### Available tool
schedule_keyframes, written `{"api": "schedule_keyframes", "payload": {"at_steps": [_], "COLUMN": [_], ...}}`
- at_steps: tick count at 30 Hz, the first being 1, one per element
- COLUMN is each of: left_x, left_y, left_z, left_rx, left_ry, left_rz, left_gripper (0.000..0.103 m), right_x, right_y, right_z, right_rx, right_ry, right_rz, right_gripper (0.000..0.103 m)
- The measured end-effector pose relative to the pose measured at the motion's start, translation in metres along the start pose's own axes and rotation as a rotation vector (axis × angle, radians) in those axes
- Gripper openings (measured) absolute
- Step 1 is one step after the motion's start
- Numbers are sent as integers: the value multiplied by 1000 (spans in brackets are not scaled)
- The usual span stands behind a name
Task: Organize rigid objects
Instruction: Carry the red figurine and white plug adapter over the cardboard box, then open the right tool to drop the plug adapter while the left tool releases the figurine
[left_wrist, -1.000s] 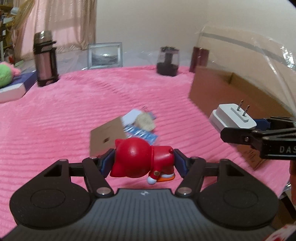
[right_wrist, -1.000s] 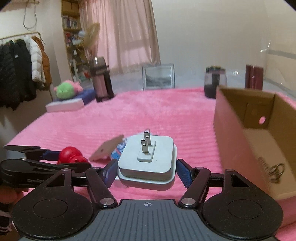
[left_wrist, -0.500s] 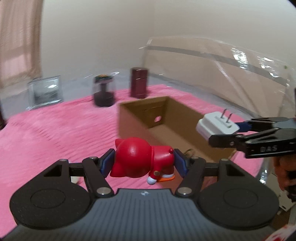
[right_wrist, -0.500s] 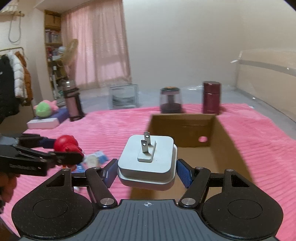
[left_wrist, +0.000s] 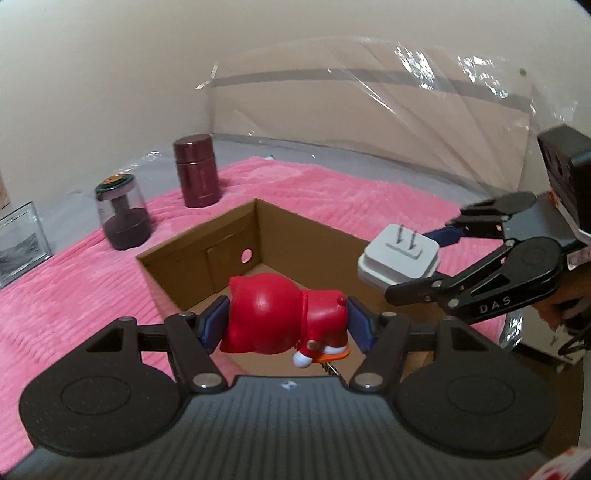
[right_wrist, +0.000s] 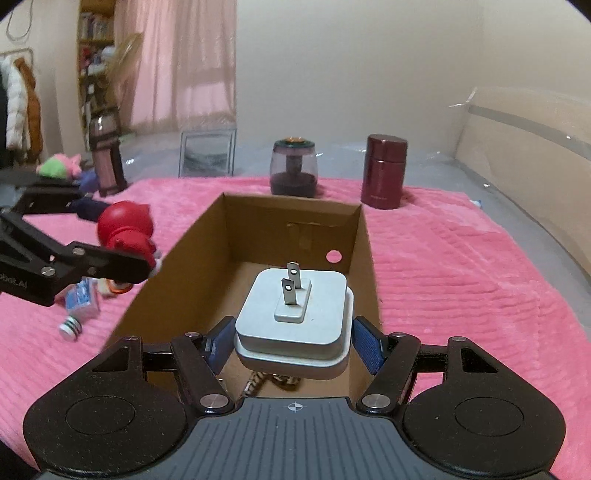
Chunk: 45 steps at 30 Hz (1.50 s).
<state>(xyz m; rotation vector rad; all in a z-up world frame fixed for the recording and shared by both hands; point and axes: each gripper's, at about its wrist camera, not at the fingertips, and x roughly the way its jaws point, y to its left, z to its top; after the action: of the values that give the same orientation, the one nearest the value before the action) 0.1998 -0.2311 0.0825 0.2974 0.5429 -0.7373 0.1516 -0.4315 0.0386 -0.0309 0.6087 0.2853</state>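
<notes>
Left gripper (left_wrist: 286, 325) has its blue fingers (left_wrist: 215, 324) pinching a red figurine (left_wrist: 280, 318) sideways, low centre of the left wrist view, right over the open cardboard box (left_wrist: 207, 258). Right gripper (right_wrist: 291, 341) is pinching a white plug adapter (right_wrist: 293, 319) with its prongs pointing up, lower middle of its frame, also above the box. Pink blanket (right_wrist: 461, 266) under everything. Something patterned (right_wrist: 258, 380) lies on the box floor, mostly hidden behind the adapter, can't tell what. Small bits (right_wrist: 79, 299) at left are blurry.
</notes>
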Motion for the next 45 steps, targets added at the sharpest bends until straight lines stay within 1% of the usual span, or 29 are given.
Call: {"api": "schedule_keyframes", "payload": {"at_steps": [7,11,16,22,25,28,33,38,39,40,45], "left_x": [34,53,75,99,108,115,125,131,132,134,136], "left_y": [1,5,10,10,11,13,13,14,15,14,15], "left_z": [11,17,21,16,11,6,1,-3,-4,-4,-6], "left_rx": [80,142,218,309,340,360,382,383,382,381,378], "left_ry": [64,105,159,256,300,333,366,391,393,395,403], "left_rz": [-26,-44,-59,-74,-83,-91,-94,-96,-96,-95,-102], "left_gripper": [63,63,63,63,63,63,63,63,63,63,63], "right_x": [29,46,69,98,111,124,144,157,159,160,162], "right_y": [-11,-12,-8,4,6,9,10,10,11,11,8], "right_z": [9,16,21,20,21,21,25,26,26,26,29], "right_rx": [-94,-176,-288,-420,-455,-498,-534,-541,-545,-545,-531], "right_ry": [69,109,181,280,323,362,406,435,438,442,423], "right_rz": [21,38,52,80,88,81,79,81,82,83,71], "right_gripper": [65,65,65,65,65,65,65,60,44,38,38]}}
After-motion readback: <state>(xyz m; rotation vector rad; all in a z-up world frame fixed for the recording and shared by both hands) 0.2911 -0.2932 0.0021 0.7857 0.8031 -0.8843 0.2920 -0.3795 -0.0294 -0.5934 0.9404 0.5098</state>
